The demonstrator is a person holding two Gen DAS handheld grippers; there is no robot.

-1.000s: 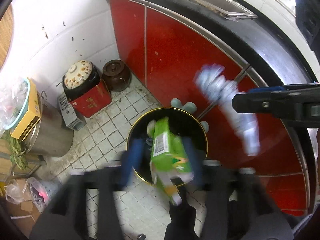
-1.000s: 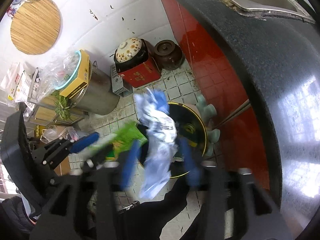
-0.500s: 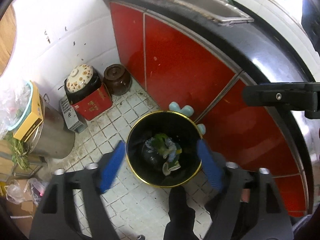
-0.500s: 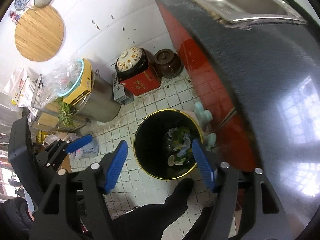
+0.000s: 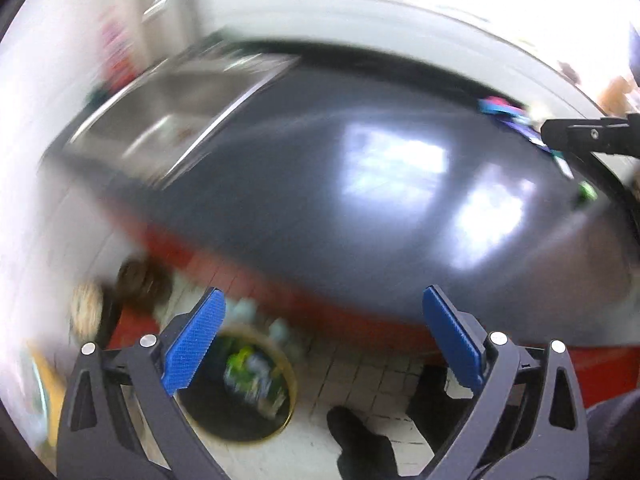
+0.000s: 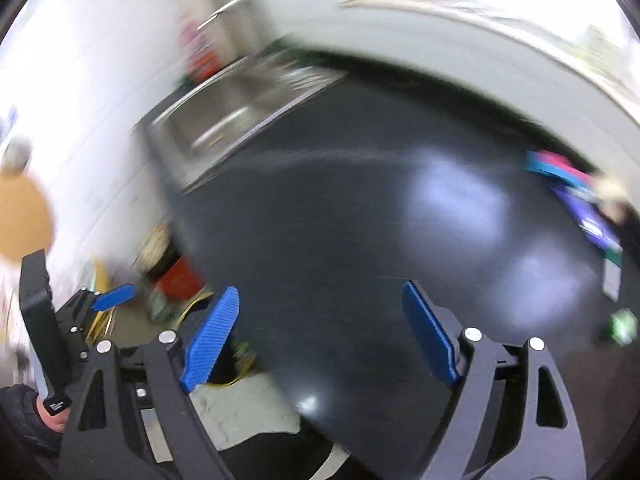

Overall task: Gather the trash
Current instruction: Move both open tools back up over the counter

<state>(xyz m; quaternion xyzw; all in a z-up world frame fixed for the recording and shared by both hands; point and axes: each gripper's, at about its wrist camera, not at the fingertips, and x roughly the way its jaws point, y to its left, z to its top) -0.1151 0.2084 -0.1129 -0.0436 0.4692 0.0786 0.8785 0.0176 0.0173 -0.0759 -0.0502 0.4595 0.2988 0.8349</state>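
- Left gripper and right gripper: jaws spread wide, holding nothing.
- Remaining trash, blurred colourful packets, lies at the counter far-right end, nearer the right gripper.
- Bin sits on the floor below left.
- Bare counter between; long axis unreadable.

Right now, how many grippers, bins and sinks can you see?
Grippers: 2, the left gripper and the right gripper, both with jaws open
Bin: 1, trash inside
Sink: 1
Total: 4
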